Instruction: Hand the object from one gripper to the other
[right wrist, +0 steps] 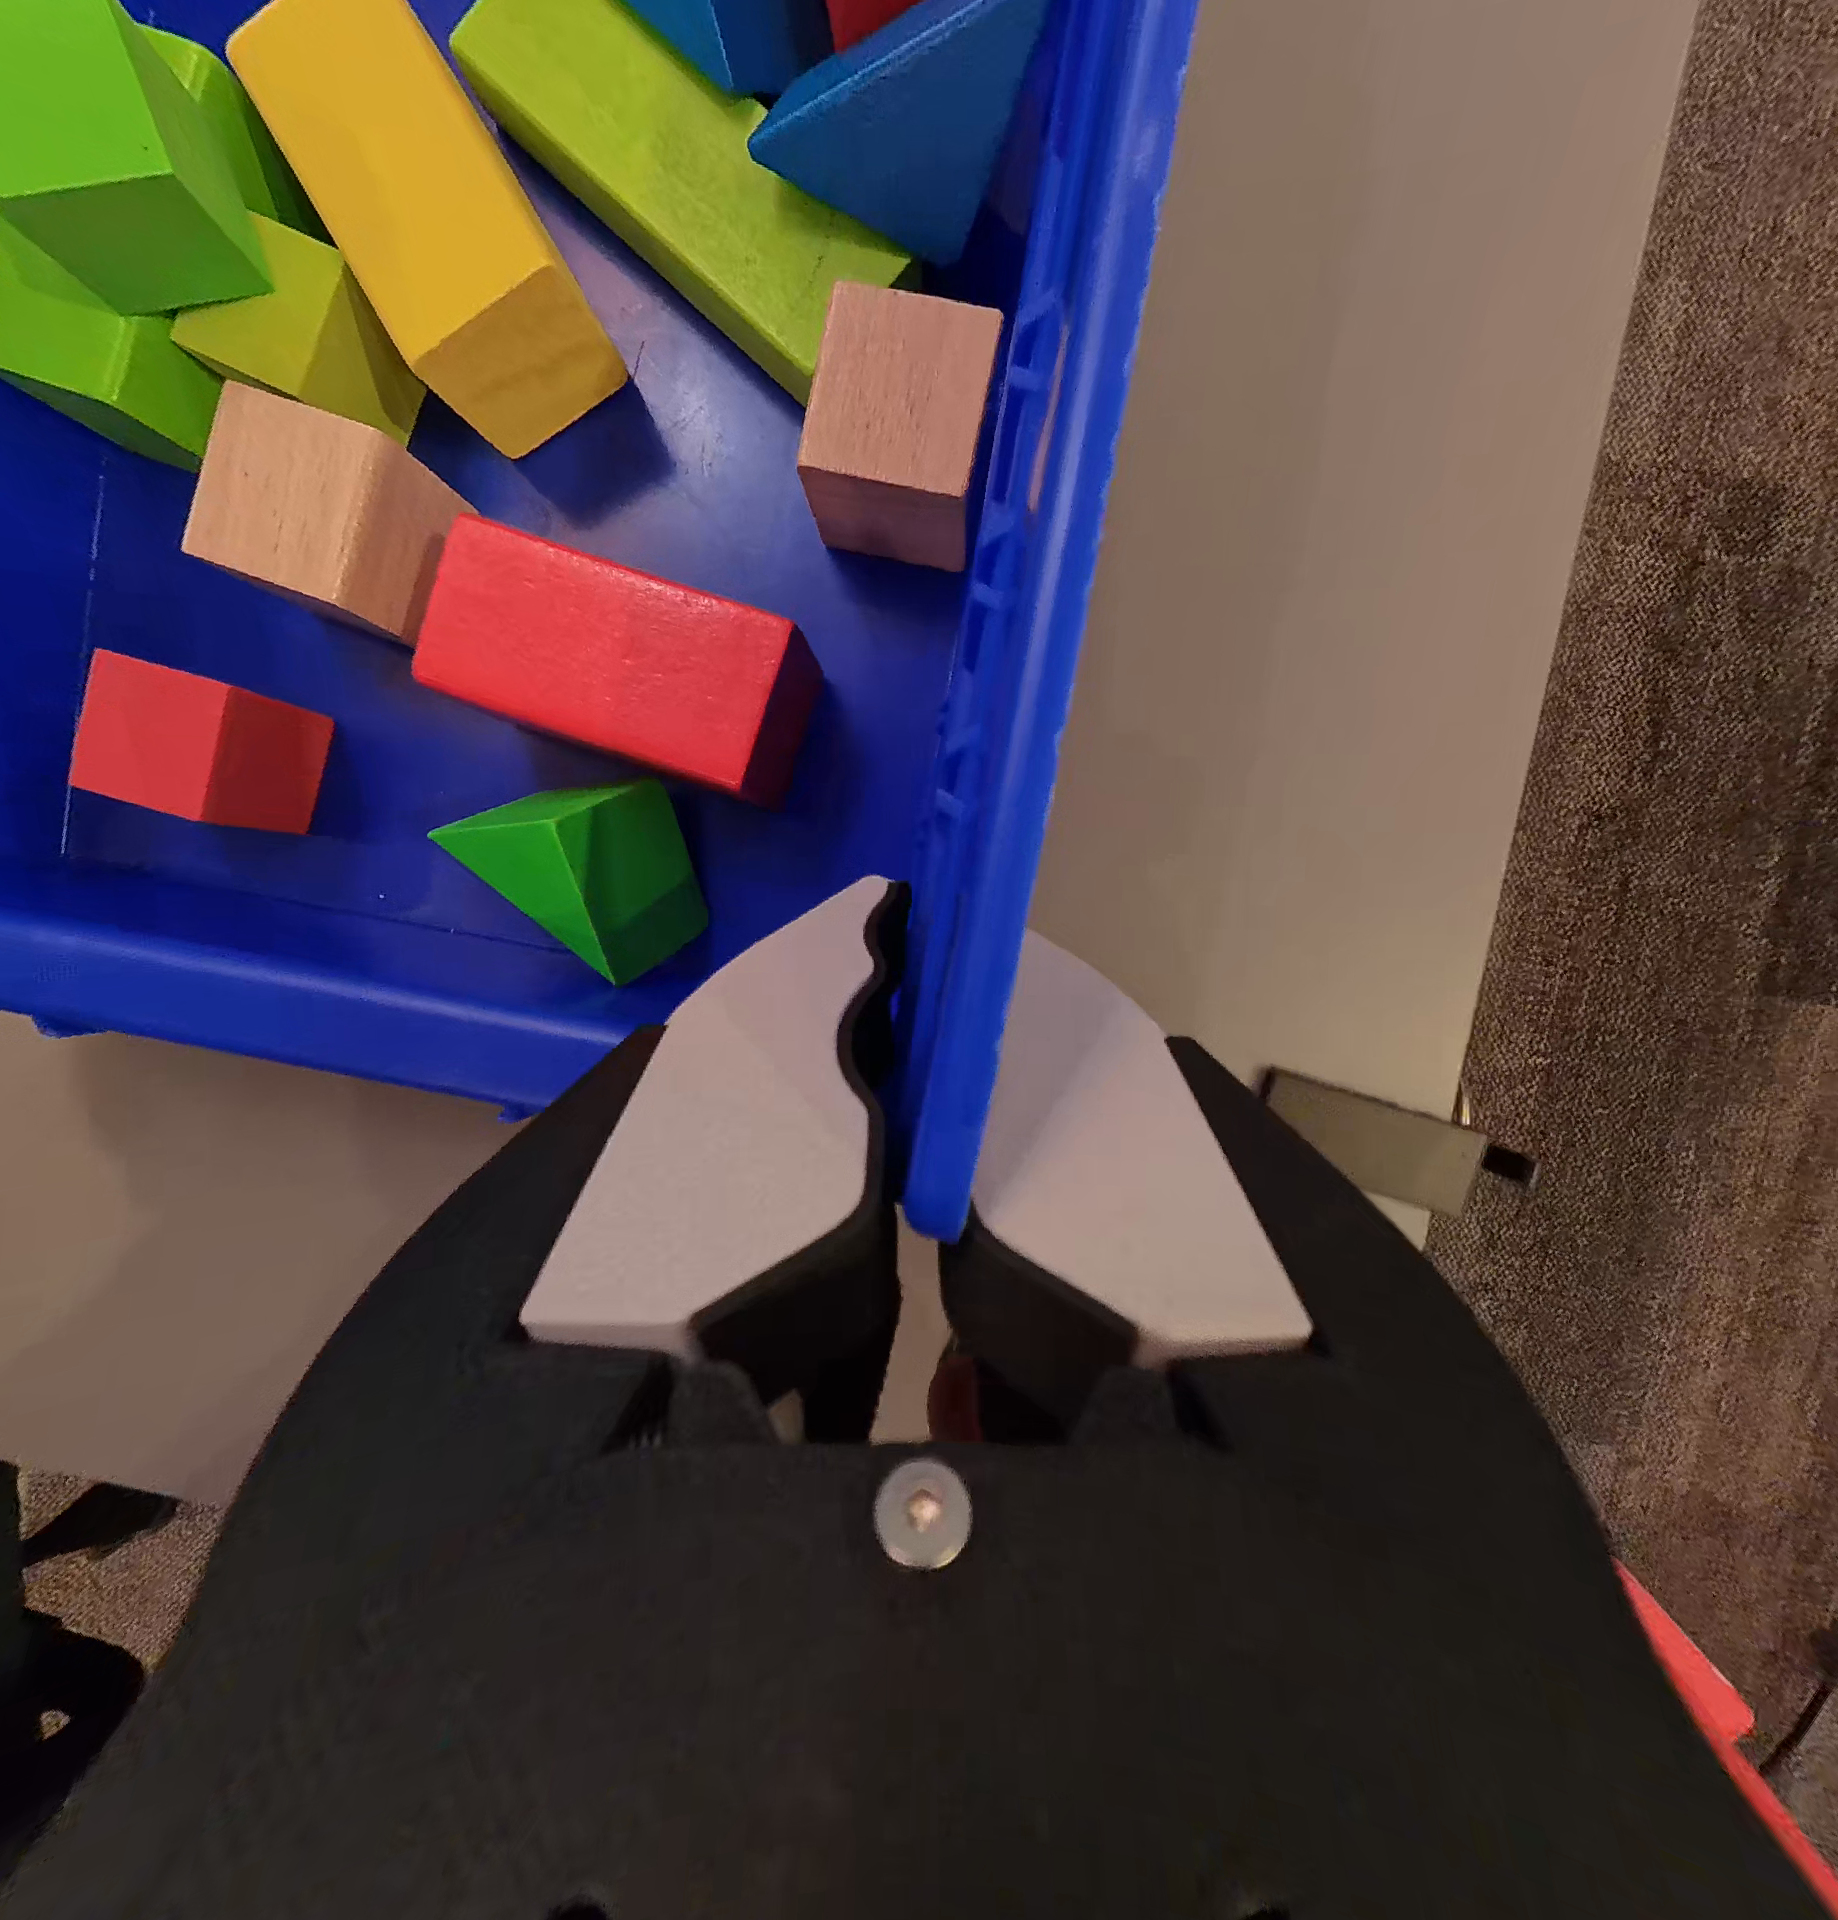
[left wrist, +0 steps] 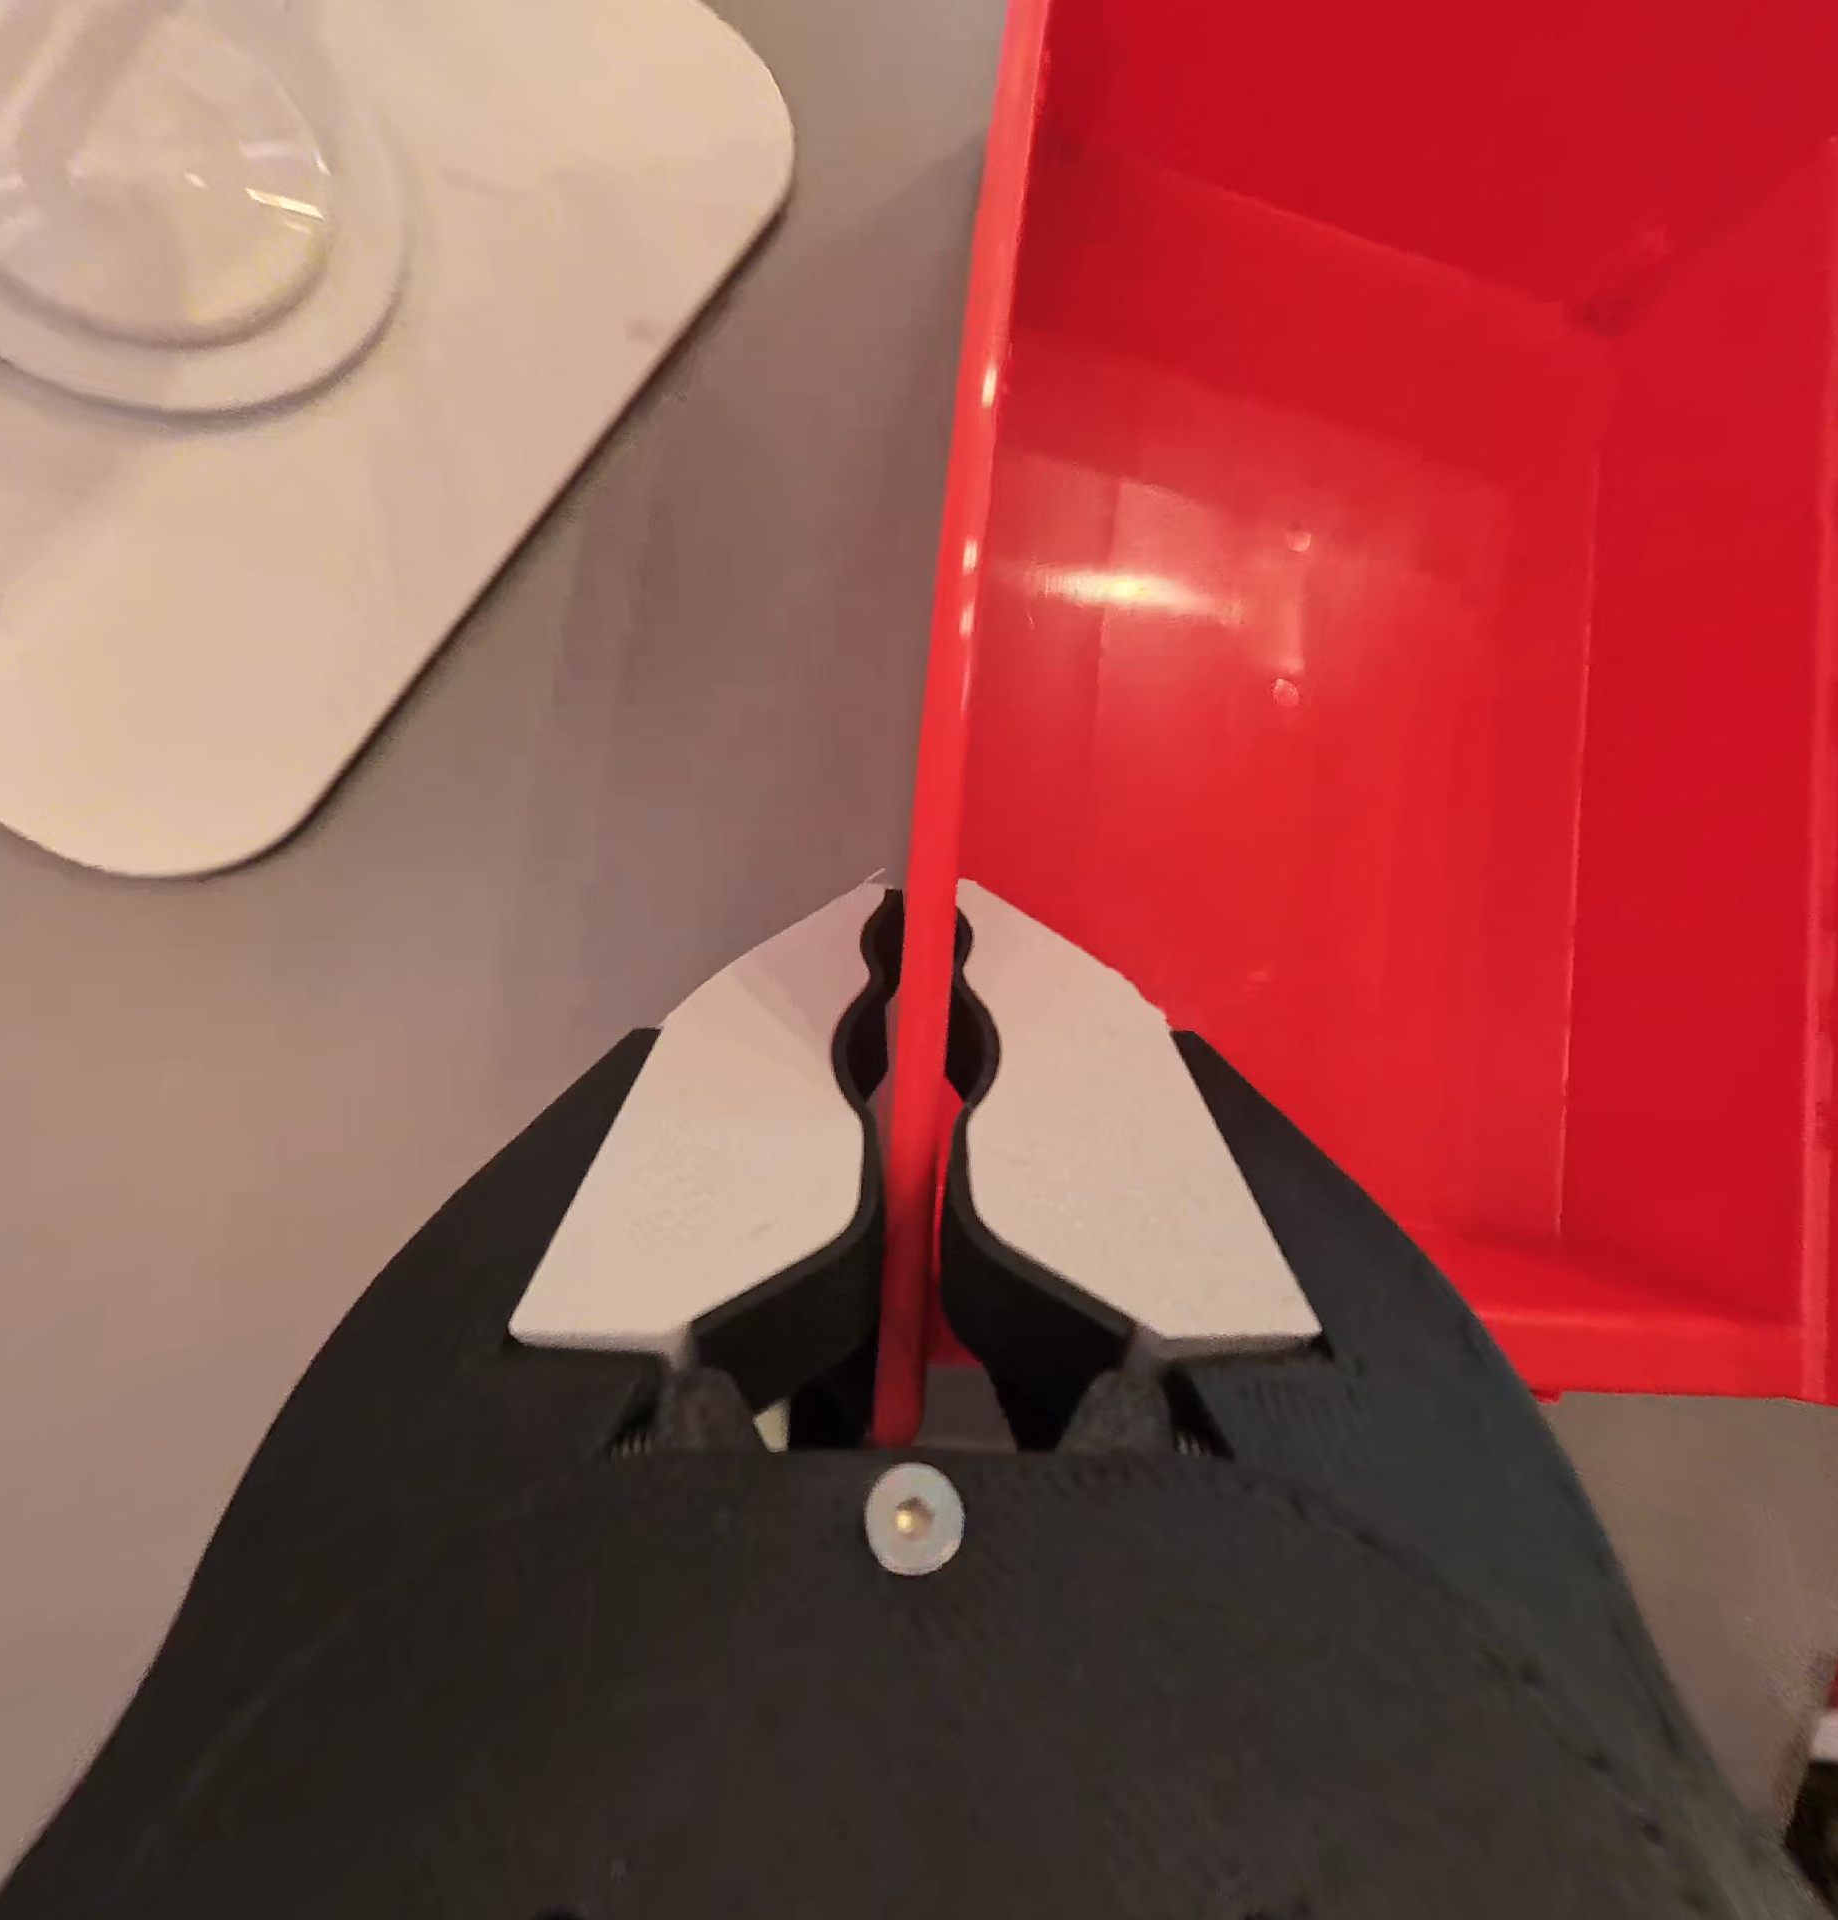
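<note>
Fingers of the left gripper (left wrist: 920, 914) pinch the red bin (left wrist: 1414, 727) wall, running toward 12 o'clock; right gripper (right wrist: 920, 914) fingers likewise pinch the blue bin (right wrist: 1008, 779) wall.

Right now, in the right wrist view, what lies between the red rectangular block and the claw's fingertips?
A green wedge block lies there on the blue bin floor, below the red rectangular block. The right claw grips the bin's side wall.
</note>
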Demonstrator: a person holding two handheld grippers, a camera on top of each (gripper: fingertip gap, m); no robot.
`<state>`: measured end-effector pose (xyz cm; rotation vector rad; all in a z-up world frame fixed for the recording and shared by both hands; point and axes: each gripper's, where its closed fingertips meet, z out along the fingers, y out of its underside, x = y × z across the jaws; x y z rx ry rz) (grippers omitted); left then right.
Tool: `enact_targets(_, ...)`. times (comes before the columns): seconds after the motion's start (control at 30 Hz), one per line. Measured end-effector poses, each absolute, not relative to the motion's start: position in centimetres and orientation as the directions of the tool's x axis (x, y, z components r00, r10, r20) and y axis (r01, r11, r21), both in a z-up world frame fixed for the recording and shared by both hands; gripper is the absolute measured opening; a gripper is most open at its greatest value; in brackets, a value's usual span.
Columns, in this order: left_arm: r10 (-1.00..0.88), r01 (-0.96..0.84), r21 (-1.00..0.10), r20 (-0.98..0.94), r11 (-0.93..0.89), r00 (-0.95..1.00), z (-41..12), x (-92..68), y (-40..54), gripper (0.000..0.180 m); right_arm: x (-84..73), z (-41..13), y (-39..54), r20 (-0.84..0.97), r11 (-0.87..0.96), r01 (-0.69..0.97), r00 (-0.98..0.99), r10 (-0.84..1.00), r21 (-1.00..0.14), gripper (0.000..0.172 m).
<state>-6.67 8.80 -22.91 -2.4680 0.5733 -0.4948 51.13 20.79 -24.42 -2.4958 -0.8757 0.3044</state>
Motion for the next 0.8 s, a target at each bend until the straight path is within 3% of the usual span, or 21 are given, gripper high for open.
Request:
enact_targets(0.53,-0.267,0.01,-0.688,0.296,-0.726,0.917,-22.6,0.5,22.0,0.007,54.1,-24.4,17.0,-0.047,-0.74,0.455,0.836,0.546,-0.496,0.002)
enact_targets(0.8,-0.049,0.237,-0.724,0.35,-0.648,0.935,-22.4,1.0,27.8,0.008,54.3,-24.4,16.0,-0.03,-0.751,0.44,0.854,0.52,-0.492,0.003)
